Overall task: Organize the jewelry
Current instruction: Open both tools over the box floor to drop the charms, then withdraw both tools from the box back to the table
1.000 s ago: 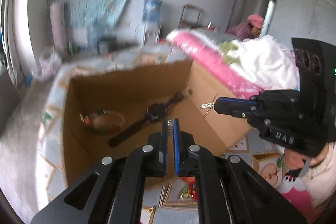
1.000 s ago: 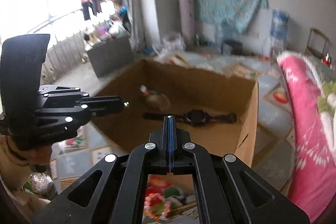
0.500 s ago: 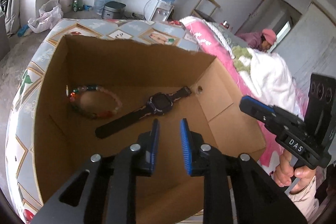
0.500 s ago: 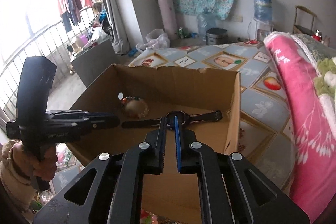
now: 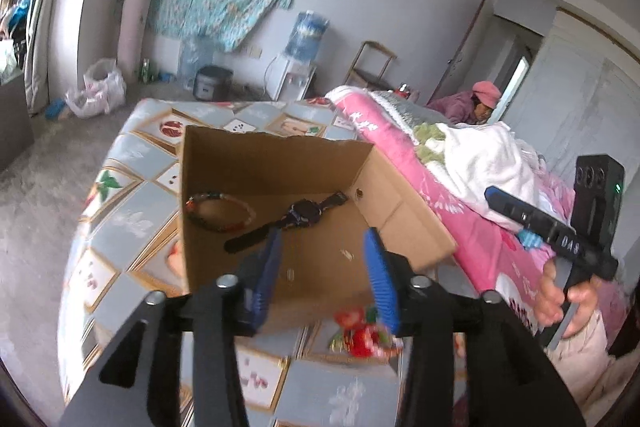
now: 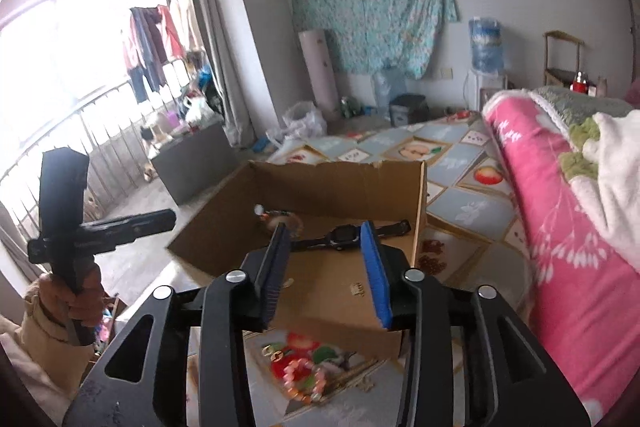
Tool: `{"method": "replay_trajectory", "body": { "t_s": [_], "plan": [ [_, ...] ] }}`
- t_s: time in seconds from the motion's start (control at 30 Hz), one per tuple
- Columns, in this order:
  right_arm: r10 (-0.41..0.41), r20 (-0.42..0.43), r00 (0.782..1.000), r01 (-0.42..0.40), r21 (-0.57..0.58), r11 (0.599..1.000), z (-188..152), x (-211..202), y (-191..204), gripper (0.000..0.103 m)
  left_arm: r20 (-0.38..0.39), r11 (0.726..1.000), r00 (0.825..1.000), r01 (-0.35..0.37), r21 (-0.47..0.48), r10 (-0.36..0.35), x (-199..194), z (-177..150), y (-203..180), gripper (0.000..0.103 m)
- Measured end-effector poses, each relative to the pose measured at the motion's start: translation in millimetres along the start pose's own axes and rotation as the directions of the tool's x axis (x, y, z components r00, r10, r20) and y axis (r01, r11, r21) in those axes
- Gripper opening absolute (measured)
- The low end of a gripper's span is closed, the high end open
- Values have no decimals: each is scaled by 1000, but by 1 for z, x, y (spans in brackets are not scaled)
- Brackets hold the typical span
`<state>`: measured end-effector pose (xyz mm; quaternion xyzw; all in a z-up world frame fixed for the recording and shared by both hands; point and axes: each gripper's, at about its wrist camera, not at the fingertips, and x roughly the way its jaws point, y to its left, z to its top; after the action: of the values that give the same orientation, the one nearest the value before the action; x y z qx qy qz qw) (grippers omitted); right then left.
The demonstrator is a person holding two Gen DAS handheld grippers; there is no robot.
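An open cardboard box (image 5: 280,155) (image 6: 336,183) sits on the patterned bed sheet. On its floor lie a beaded bracelet (image 5: 218,213) (image 6: 282,221), a black watch (image 5: 296,221) (image 6: 344,237) and a small gold chain (image 5: 346,254) (image 6: 356,289). My left gripper (image 5: 322,247) (image 6: 170,218) hovers over the box's near edge. Its jaws are opening with nothing between them. My right gripper (image 6: 325,233) (image 5: 494,195) hangs beside it, also opening and empty. Another bead bracelet (image 6: 304,381) lies on the sheet in front of the box.
A pink quilt (image 6: 560,227) and white blanket (image 5: 488,163) are piled to the right of the box. A person in a pink hat (image 5: 484,99) is behind the bedding. A water dispenser (image 5: 304,47), bags and a grey cabinet (image 6: 196,163) stand on the floor beyond.
Both grippers were shut on the gold chain over the box. They have let it go, opened their jaws and drawn back and upward. The chain now lies on the box floor.
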<state>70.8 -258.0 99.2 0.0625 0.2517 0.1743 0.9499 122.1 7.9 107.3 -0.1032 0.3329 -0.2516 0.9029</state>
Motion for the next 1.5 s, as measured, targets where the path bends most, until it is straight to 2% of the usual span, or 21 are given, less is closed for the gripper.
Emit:
{"method": "replay_trajectory", "body": {
  "t_s": [0.07, 0.13, 0.23, 0.3, 0.4, 0.5, 0.57, 0.67, 0.73, 0.83, 0.93, 1.1, 1.37, 1.5],
  "plan": [
    [12, -4, 1000, -12, -5, 1000, -9, -10, 5, 44, 3, 1000, 1000, -7, 14, 7, -18, -17, 0, 52],
    [16, -24, 1000, -17, -19, 1000, -19, -13, 11, 50, -10, 1000, 1000, -18, 14, 19, -25, -32, 2, 60],
    [23, -87, 996, -26, -27, 999, -40, -8, 20, 59, -76, 998, 995, -59, 30, 61, -21, -59, 3, 66],
    [20, -151, 988, -23, -12, 1000, -56, 3, 23, 62, -155, 992, 980, -117, 40, 122, -3, -79, 6, 71],
    [35, -249, 968, -23, 49, 999, -81, 26, 25, 62, -257, 975, 940, -212, 74, 224, 26, -106, 7, 71],
    [37, -325, 945, -14, 73, 997, -104, 46, 32, 62, -300, 962, 915, -252, 99, 271, 51, -126, 7, 71],
    [41, -349, 936, -14, 78, 997, -113, 53, 37, 61, -322, 962, 906, -259, 91, 275, 61, -137, 9, 71],
    [84, -380, 921, -43, 115, 992, -122, 67, 44, 50, -285, 956, 913, -270, 116, 292, 64, -143, 6, 71],
    [104, -393, 914, -61, 121, 991, -125, 76, 49, 39, -259, 944, 910, -292, 157, 324, 66, -147, 3, 71],
    [110, -430, 896, -68, 112, 991, -131, 92, 58, 30, -240, 939, 912, -294, 180, 331, 69, -151, -1, 71],
    [94, -447, 890, -59, 90, 994, -131, 104, 63, 26, -224, 940, 919, -285, 188, 324, 69, -153, -3, 71],
    [-41, -455, 890, 36, -20, 999, -129, 126, 66, 26, -209, 938, 923, -284, 200, 324, 70, -150, -5, 68],
    [-61, -426, 903, 11, -119, 993, -120, 153, 78, 25, -196, 935, 926, -279, 221, 322, 74, -150, -7, 68],
    [-61, -421, 905, -11, -168, 986, -115, 162, 80, 20, -192, 932, 927, -275, 234, 322, 74, -151, -7, 68]
  ]
}}
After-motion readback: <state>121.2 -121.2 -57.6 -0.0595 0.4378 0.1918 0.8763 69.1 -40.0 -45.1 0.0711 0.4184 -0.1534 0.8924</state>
